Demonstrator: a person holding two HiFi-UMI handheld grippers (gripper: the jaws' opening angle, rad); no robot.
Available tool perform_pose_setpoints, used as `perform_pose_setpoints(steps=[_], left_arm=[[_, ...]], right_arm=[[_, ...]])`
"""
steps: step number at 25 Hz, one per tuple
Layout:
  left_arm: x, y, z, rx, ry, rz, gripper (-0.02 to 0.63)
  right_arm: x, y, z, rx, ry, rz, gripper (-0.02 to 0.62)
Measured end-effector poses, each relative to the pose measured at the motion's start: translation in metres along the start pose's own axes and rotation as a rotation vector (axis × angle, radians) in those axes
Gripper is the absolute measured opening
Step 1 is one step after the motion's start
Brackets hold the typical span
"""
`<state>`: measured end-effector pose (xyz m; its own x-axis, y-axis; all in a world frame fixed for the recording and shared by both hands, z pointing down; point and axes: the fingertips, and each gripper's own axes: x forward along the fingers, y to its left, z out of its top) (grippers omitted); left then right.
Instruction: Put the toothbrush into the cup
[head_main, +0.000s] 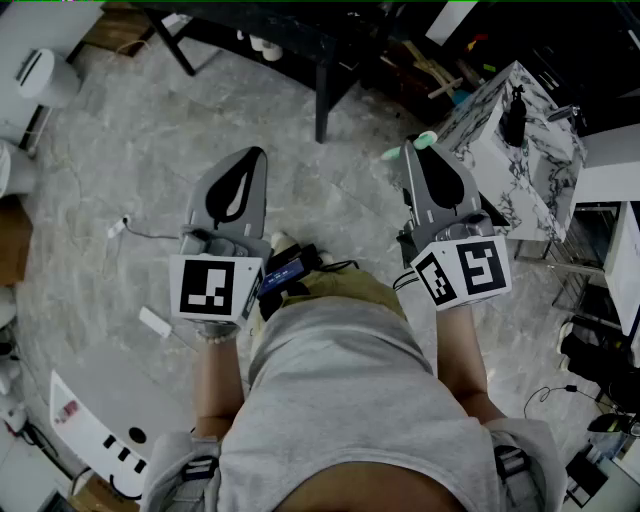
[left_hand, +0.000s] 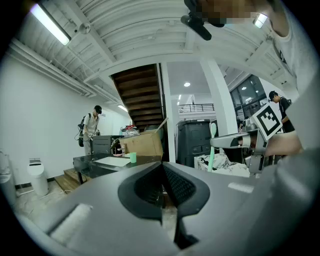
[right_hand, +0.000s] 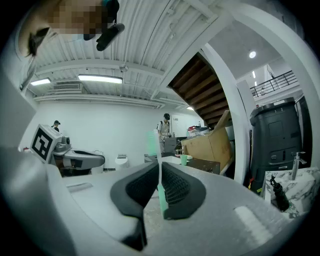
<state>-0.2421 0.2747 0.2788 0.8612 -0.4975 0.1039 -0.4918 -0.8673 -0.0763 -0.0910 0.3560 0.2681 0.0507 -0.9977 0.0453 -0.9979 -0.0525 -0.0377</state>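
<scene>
Grey stone floor (head_main: 150, 150) is wide open ahead. The white marble-look counter (head_main: 540, 190) edge sits near the right tool (head_main: 420, 150), which is clamped on the mint-green plastic toothbrush (right_hand: 161, 200) w/ both ends poking out. Left tool (head_main: 250, 155) is closed, nothing in it.

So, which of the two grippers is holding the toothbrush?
The right gripper: its jaws are shut on the green toothbrush. The left gripper is shut too, with nothing between its jaws.

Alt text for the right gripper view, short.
The right claw is shut on a green-and-white toothbrush, held upright between its jaws. Far ahead, a small green cup stands on a dark table; a marble counter sits at right.
</scene>
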Motion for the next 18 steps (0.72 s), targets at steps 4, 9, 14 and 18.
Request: perform_pose_setpoints(steps=[4,9,14,18], left_arm=[[0.0006,-0.0003,0.0023,0.004,-0.005,0.000,0.011],[0.0013,-0.0006,0.0010,-0.014,-0.009,0.002,0.011],[0.0023,-0.0051,0.0009,-0.012,-0.007,-0.006,0.011],[0.0042,-0.0078,0.0020,-0.007,-0.009,-0.004,0.011]], right_arm=[[-0.0006,-0.0011,0.0016,-0.001,-0.003,-0.002,0.015],[-0.0018,-0.0023,0.0035,-0.004,-0.006,0.001,0.015],[-0.0046,-0.0047,0.0016,-0.003,0.003,0.000,0.016],[-0.0068,-0.0077,0.0009,0.014,-0.001,0.003,0.017]])
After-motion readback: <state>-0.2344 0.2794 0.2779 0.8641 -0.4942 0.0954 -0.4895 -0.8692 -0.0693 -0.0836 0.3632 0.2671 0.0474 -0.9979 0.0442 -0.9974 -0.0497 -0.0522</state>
